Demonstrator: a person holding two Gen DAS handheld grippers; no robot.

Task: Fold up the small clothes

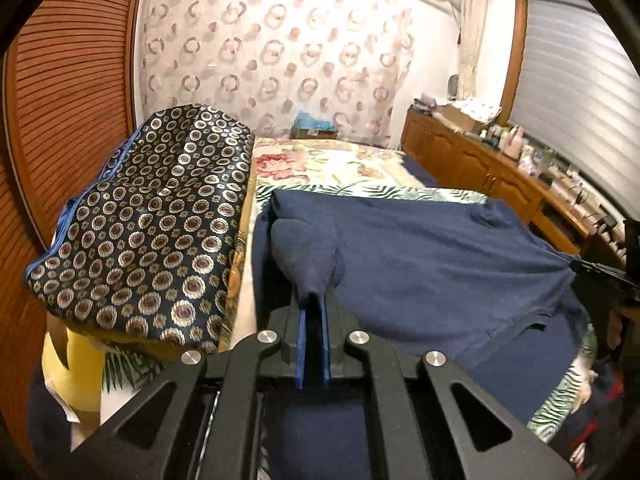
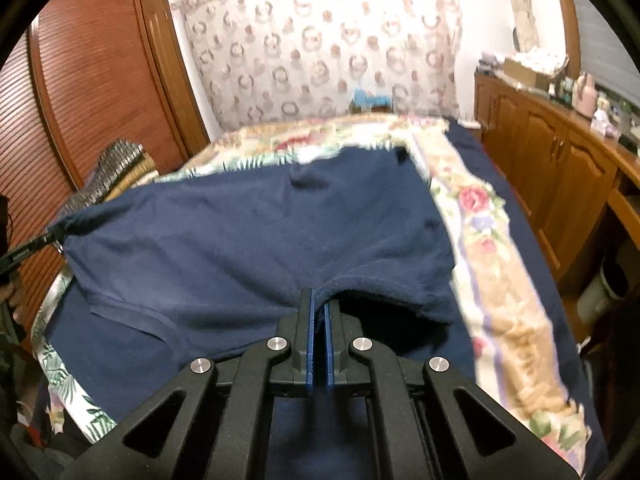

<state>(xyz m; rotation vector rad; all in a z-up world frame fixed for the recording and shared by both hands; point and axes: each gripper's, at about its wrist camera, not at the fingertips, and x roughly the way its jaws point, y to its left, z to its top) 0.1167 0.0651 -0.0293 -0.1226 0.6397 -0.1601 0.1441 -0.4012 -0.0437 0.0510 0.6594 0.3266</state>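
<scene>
A navy blue garment (image 1: 440, 260) lies spread across the bed, lifted at its two near corners. In the left wrist view my left gripper (image 1: 313, 304) is shut on a bunched corner of the cloth, which bulges just past the blue pads. My right gripper (image 1: 596, 270) shows at the far right edge, pinching the opposite corner. In the right wrist view the right gripper (image 2: 319, 304) is shut on the garment's (image 2: 260, 232) near edge, and the left gripper (image 2: 36, 246) holds the far left corner taut.
A floral bedspread (image 1: 320, 160) covers the bed. A dark patterned cushion (image 1: 152, 216) lies along its left side beside a louvred wooden wardrobe (image 1: 68, 100). A wooden cabinet (image 2: 560, 168) crowded with small items runs along the right, with a white bin (image 2: 600, 292) on the floor.
</scene>
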